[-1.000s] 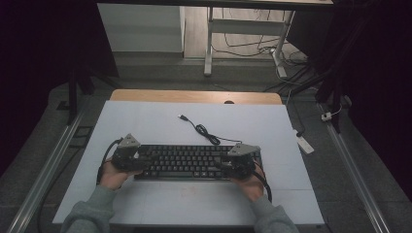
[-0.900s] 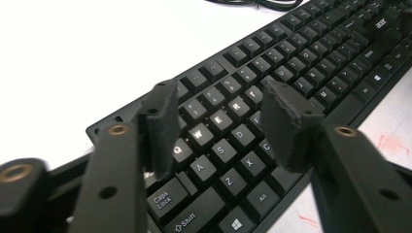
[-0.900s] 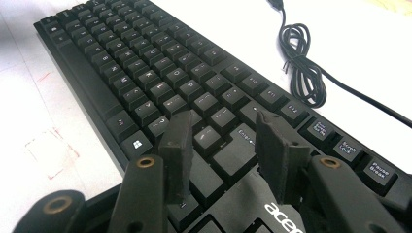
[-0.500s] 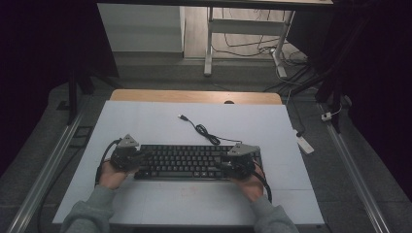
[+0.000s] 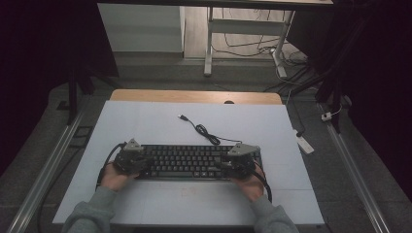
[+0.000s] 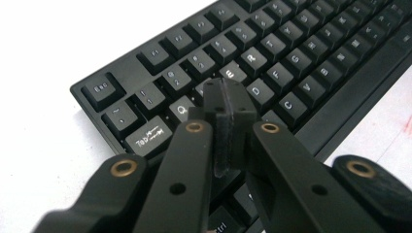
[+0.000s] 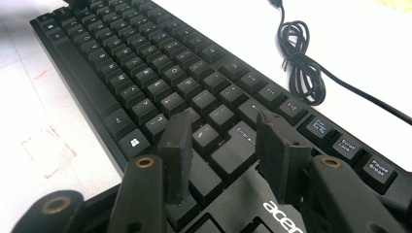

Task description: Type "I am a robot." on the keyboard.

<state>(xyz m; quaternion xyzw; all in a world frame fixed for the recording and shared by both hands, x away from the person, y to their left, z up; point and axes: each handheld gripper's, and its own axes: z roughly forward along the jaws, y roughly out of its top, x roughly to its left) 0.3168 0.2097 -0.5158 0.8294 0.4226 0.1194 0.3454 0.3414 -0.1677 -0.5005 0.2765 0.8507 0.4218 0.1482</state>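
Observation:
A black keyboard [image 5: 187,161] lies across the white table top, its cable [image 5: 201,128] coiled behind it and ending in a loose USB plug [image 5: 182,117]. My left gripper [image 5: 141,166] hovers over the keyboard's left end. In the left gripper view the left gripper [image 6: 228,97] is shut with its pads pressed together and nothing between them, just above the W and E keys of the keyboard [image 6: 291,58]. My right gripper [image 5: 222,165] is over the right end. The right gripper [image 7: 223,121] stands open above the Enter key of the keyboard [image 7: 145,63], beside the cable [image 7: 296,58].
The white table top [image 5: 145,121] has a wooden strip [image 5: 194,96] along its far edge. Faint red marks [image 7: 46,145] lie in front of the keyboard. A white power strip [image 5: 305,144] sits on the floor off the right side. Metal rails [image 5: 43,174] flank the table.
My left gripper has shifted slightly toward the near side at the keyboard's left end. The right gripper and the keyboard have stayed where they were.

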